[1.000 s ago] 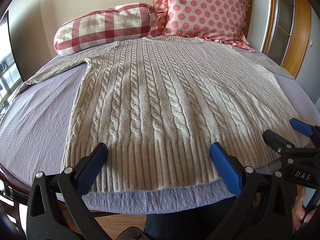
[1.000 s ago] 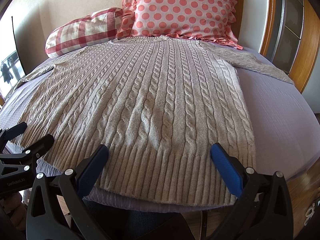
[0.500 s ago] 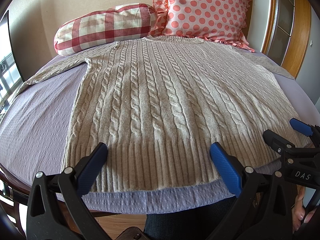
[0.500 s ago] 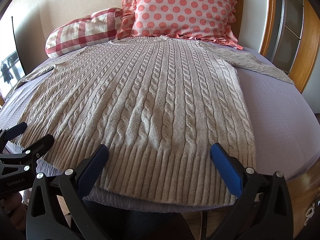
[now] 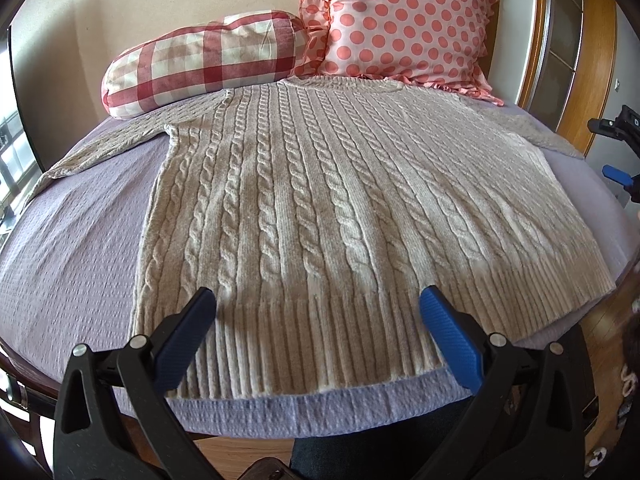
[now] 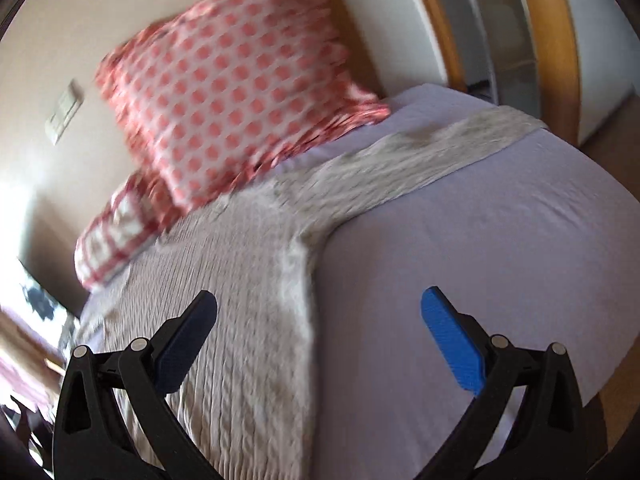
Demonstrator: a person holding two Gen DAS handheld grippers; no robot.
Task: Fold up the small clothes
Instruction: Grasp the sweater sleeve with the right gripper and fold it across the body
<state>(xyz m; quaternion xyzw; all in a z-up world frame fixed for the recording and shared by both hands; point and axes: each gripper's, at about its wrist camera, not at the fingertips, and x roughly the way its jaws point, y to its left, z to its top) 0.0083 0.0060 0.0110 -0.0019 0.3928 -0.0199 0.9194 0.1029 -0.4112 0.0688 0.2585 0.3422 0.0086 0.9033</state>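
A beige cable-knit sweater (image 5: 340,200) lies flat, front up, on a lilac bedspread (image 5: 72,248), sleeves spread to both sides. My left gripper (image 5: 318,312) is open and empty, hovering over the ribbed hem near the bed's front edge. My right gripper (image 6: 318,314) is open and empty above the sweater's right side, tilted, with the right sleeve (image 6: 420,156) ahead of it. The right gripper also shows in the left wrist view (image 5: 618,152) at the far right edge.
A red checked bolster (image 5: 200,64) and a pink polka-dot pillow (image 5: 404,24) lean on the wall behind the sweater's neck. A wooden door frame (image 5: 596,52) stands at the right. The bed's front edge (image 5: 320,416) drops to a wooden floor.
My right gripper has swung up and to the right, away from the hem, and now faces the right sleeve; its view is blurred. My left gripper has barely moved.
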